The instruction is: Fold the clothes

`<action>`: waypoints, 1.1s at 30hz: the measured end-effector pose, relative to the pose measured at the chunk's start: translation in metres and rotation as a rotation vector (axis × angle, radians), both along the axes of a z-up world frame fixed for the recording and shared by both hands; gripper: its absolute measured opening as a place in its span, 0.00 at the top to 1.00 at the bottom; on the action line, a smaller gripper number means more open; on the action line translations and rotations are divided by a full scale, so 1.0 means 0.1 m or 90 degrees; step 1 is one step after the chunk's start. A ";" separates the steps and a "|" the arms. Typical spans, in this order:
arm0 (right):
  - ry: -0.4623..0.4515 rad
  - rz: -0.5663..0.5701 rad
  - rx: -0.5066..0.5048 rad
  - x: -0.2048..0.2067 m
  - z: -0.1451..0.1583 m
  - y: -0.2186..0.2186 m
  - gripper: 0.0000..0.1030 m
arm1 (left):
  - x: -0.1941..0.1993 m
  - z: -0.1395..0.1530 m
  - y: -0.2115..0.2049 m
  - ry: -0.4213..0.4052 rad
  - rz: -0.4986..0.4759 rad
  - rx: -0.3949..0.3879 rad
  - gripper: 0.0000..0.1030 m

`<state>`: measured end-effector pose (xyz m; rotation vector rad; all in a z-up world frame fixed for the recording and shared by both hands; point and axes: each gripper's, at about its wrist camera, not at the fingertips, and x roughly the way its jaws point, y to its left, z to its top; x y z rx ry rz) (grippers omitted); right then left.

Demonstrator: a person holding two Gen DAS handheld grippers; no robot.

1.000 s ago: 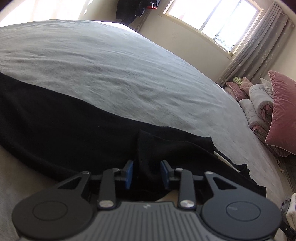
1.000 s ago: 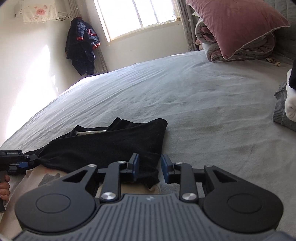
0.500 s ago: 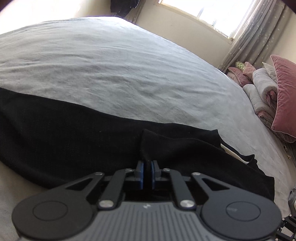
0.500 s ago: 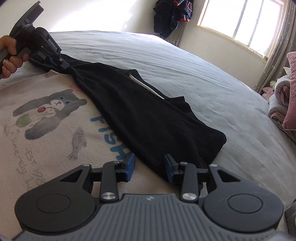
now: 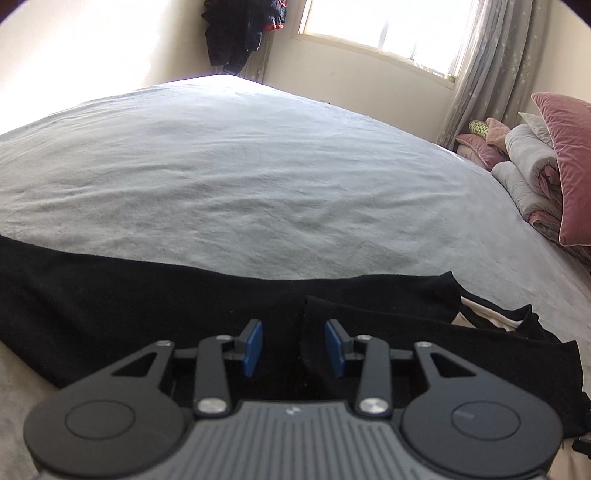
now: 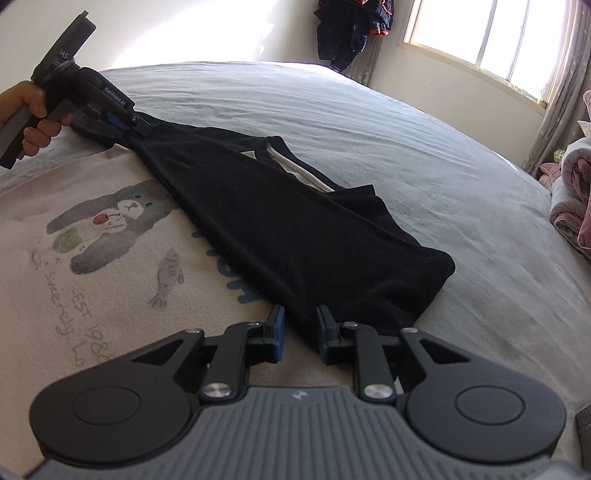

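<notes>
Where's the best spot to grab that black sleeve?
Grip the black sleeve at its near end, coming low from this side: it lies flat on the cream sweatshirt, and the open right hand-held gripper straddles its edge.

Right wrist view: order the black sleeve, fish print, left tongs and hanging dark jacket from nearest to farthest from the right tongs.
1. Black sleeve, its end between the open right tongs.
2. Fish print, just left on the cream shirt.
3. Left tongs, far left, at the sleeve's other end.
4. Hanging dark jacket, on the far wall beside the window.
</notes>
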<state>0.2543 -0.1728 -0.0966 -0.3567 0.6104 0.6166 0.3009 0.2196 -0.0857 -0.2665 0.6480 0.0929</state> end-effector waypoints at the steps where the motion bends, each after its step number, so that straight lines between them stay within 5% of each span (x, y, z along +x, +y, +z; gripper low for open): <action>1: -0.001 -0.010 0.025 0.02 0.04 -0.04 0.51 | -0.03 0.03 0.01 -0.023 0.004 -0.002 0.63; 6: -0.023 -0.076 0.104 0.20 0.15 -0.14 0.51 | 0.00 -0.05 -0.14 -0.064 -0.091 -0.020 0.54; 9: -0.043 -0.098 0.099 0.37 0.11 -0.10 0.51 | 0.04 -0.15 -0.24 -0.075 -0.151 -0.038 0.52; 14: -0.033 -0.122 0.075 0.70 -0.05 -0.10 0.51 | 0.13 -0.37 -0.30 -0.057 -0.159 -0.007 0.44; 17: -0.007 -0.155 0.076 0.88 -0.25 -0.24 0.35 | 0.12 -0.41 -0.32 -0.062 -0.173 -0.007 0.35; 20: 0.021 -0.182 0.124 0.89 -0.25 -0.39 0.33 | 0.13 -0.41 -0.38 -0.057 -0.183 0.011 0.29; 23: 0.008 -0.232 0.077 0.81 -0.21 -0.30 0.10 | 0.14 -0.40 -0.44 -0.051 -0.188 0.037 0.26; 29: -0.002 -0.323 0.050 0.62 -0.01 -0.22 0.07 | 0.08 -0.22 -0.57 -0.058 -0.186 0.131 0.19; 33: -0.016 -0.361 0.066 0.44 0.13 -0.13 0.00 | -0.04 -0.10 -0.40 -0.054 -0.138 0.108 0.18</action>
